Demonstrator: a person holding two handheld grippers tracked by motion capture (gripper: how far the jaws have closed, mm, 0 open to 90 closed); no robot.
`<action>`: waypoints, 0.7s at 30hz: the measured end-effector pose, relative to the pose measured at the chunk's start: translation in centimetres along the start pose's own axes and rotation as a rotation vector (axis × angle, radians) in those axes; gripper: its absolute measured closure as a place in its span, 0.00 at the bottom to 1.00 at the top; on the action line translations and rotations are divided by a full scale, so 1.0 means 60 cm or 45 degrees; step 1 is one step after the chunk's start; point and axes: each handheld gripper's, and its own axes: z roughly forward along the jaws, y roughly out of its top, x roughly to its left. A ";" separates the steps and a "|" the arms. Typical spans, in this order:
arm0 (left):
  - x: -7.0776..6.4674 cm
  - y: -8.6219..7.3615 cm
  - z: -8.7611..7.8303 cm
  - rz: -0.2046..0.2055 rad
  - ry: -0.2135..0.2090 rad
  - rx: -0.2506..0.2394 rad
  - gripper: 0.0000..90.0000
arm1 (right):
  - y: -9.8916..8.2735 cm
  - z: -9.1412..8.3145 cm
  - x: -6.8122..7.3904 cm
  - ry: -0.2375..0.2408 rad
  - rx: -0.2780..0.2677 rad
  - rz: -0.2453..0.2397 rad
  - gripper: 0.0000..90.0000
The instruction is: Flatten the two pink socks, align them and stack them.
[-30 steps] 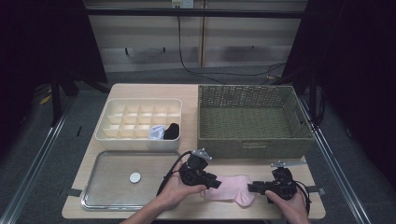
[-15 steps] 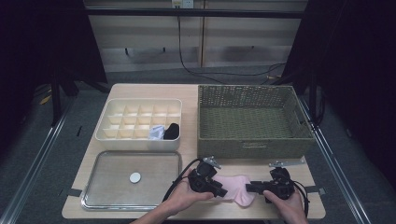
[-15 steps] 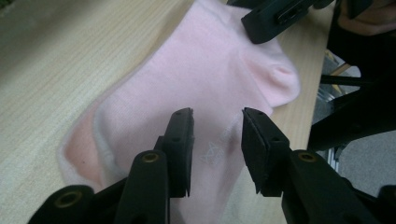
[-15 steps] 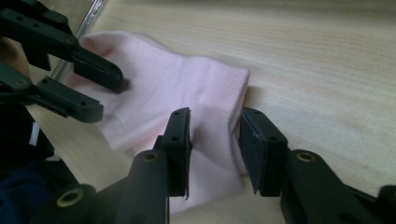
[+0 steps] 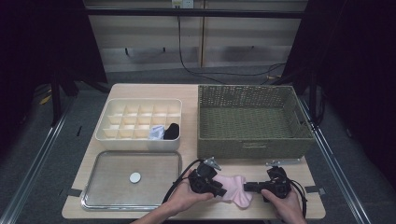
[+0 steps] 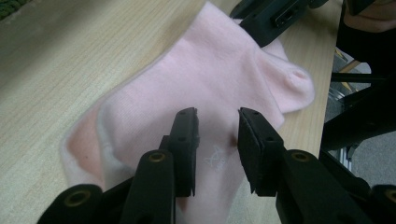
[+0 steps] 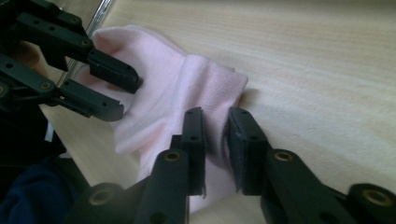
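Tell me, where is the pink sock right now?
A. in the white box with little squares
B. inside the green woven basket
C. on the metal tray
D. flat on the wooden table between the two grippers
D: in the high view the pink sock lies on the wooden table at its near edge, with the left gripper at one end and the right gripper at the other.

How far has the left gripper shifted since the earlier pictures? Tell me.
Yes. In the high view the left gripper has moved right, away from the metal tray, and down toward the table's near edge, onto the pink sock.
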 end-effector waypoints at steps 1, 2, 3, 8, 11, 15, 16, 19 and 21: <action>0.000 0.000 0.000 -0.002 -0.001 0.002 0.75 | 0.000 0.000 0.000 0.017 -0.001 0.012 0.91; 0.000 -0.001 0.000 -0.005 0.000 -0.005 0.75 | 0.000 0.000 0.000 0.029 -0.001 0.015 0.92; 0.001 -0.001 -0.001 -0.004 0.003 -0.002 0.75 | 0.000 -0.001 0.000 0.037 -0.008 0.021 0.93; -0.005 -0.005 0.000 0.019 0.028 -0.021 0.72 | 0.001 -0.014 0.000 0.092 -0.052 0.045 0.94; -0.003 -0.005 -0.001 0.017 0.019 -0.020 0.72 | 0.004 -0.025 0.002 0.101 -0.079 0.046 0.95; -0.004 -0.004 -0.001 0.006 0.031 -0.021 0.72 | 0.009 -0.038 0.004 0.118 -0.120 0.048 0.95; -0.003 -0.004 0.000 0.005 0.028 -0.023 0.72 | 0.010 -0.042 0.006 0.125 -0.133 0.048 0.95; -0.003 -0.002 0.003 -0.029 0.023 -0.034 0.71 | 0.016 -0.048 0.011 0.162 -0.169 0.051 0.95; -0.002 0.000 0.005 -0.032 0.018 -0.041 0.71 | 0.021 -0.047 0.014 0.174 -0.166 0.051 0.95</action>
